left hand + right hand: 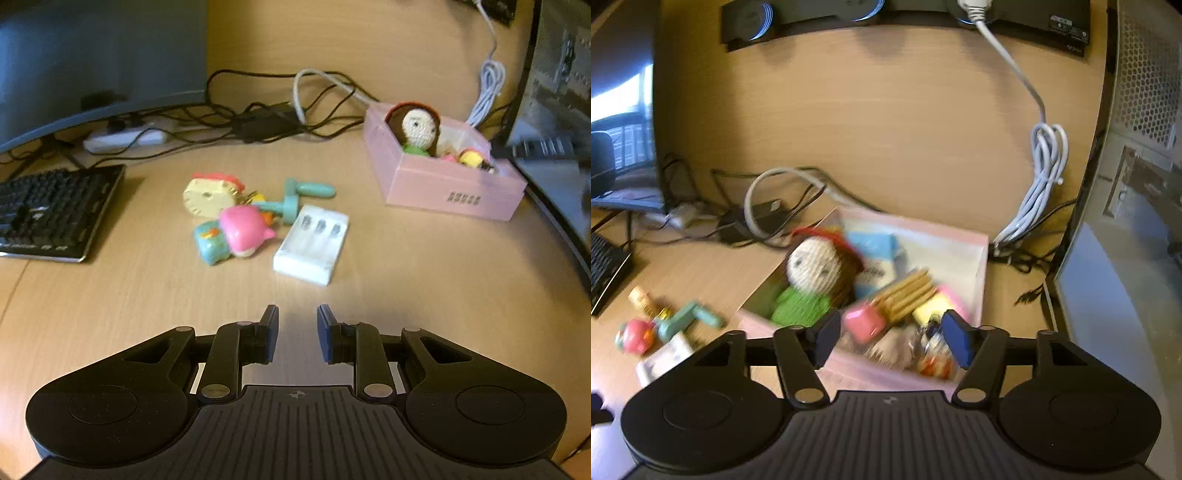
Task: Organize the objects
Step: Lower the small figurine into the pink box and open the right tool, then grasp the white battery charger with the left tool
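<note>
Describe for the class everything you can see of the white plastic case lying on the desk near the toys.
The white plastic case is a flat rectangle lying on the wooden desk, its long side angled away from the left gripper, whose fingers stand apart and empty. Its top has a recess with three dark, oval shapes in a row; what they are is too blurred to tell. Its far corner lies by the teal handle-shaped toy; contact is unclear. The pink box sits apart, to its right.
</note>
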`<state>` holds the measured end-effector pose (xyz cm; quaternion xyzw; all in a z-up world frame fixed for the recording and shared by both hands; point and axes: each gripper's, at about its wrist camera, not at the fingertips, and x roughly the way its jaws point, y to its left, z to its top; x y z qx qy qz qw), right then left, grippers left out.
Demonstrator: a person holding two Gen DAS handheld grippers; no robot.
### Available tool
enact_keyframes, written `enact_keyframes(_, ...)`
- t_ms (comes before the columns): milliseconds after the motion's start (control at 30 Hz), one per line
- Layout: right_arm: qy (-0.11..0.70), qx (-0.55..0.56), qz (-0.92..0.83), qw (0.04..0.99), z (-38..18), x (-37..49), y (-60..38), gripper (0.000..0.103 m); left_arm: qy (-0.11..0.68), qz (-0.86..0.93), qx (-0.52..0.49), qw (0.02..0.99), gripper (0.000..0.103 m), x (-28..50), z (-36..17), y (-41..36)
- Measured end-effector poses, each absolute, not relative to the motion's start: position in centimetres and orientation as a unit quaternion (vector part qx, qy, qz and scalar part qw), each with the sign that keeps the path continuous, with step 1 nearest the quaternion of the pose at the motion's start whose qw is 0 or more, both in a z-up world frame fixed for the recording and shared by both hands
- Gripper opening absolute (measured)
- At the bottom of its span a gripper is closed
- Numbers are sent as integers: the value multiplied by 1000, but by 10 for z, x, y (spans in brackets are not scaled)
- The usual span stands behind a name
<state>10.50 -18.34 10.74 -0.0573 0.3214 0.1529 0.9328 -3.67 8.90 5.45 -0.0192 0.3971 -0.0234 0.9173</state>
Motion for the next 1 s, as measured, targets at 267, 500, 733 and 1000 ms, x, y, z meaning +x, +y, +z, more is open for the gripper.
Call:
enact_keyframes(267,358,-69,172,915,77,33,-170,82,381,-47,8,923,26,18,46,78)
enact_keyframes(500,392,-77,161,902,56,1,-174,83,411,-61,22,909,28,57,29,80)
enact_keyframes(733,411,-62,137,899,48,-3,-185,99,414,-72,12,908,26,63,29,82)
enact_keyframes(1000,440,-31,140,886,36,13,-189,103,403,-102,16,909,27,45,26,68)
